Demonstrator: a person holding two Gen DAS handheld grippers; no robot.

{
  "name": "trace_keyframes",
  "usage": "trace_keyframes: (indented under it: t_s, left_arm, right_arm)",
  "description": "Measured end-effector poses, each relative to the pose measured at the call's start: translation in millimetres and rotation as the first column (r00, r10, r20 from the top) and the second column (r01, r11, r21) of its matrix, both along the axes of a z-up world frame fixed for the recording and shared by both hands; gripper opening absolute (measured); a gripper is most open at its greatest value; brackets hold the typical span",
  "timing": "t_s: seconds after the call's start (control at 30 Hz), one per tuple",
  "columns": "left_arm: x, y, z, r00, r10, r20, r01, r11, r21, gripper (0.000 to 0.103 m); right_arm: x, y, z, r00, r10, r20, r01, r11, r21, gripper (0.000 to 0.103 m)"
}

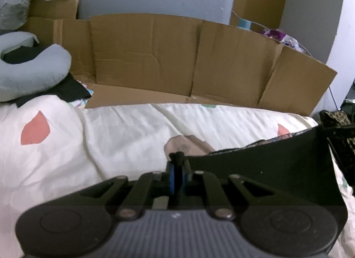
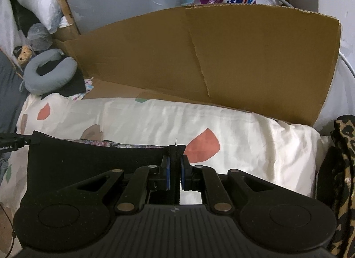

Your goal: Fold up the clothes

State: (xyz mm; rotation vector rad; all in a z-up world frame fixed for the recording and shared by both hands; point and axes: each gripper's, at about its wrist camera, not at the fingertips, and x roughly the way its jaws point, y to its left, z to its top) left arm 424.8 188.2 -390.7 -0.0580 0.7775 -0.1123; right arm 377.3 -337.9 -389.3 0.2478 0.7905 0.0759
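A black garment (image 1: 277, 165) is stretched taut between my two grippers above a white bedsheet (image 1: 124, 133) with coral spots. My left gripper (image 1: 176, 158) is shut on the garment's left corner. My right gripper (image 2: 174, 158) is shut on its right corner, with the cloth (image 2: 88, 158) spreading to the left toward the other gripper's tip (image 2: 13, 141). A patterned lining shows along the garment's top edge (image 2: 99, 142). The lower part of the garment is hidden behind the gripper bodies.
A flattened cardboard wall (image 1: 177, 58) stands along the bed's far edge, also in the right wrist view (image 2: 221, 58). A grey neck pillow (image 1: 33, 69) and dark cloth lie at the left. A leopard-print fabric (image 2: 346, 169) hangs at the right edge.
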Motion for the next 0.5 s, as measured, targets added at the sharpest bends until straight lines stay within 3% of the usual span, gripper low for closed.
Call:
trace_keyframes:
  t_s: [0.5]
  left_arm:
    - [38, -6, -38, 0.996, -0.03, -0.079, 0.034, 0.998, 0.053, 0.007]
  right_arm:
    - [30, 2, -34, 0.995, -0.041, -0.095, 0.036, 0.998, -0.044, 0.007]
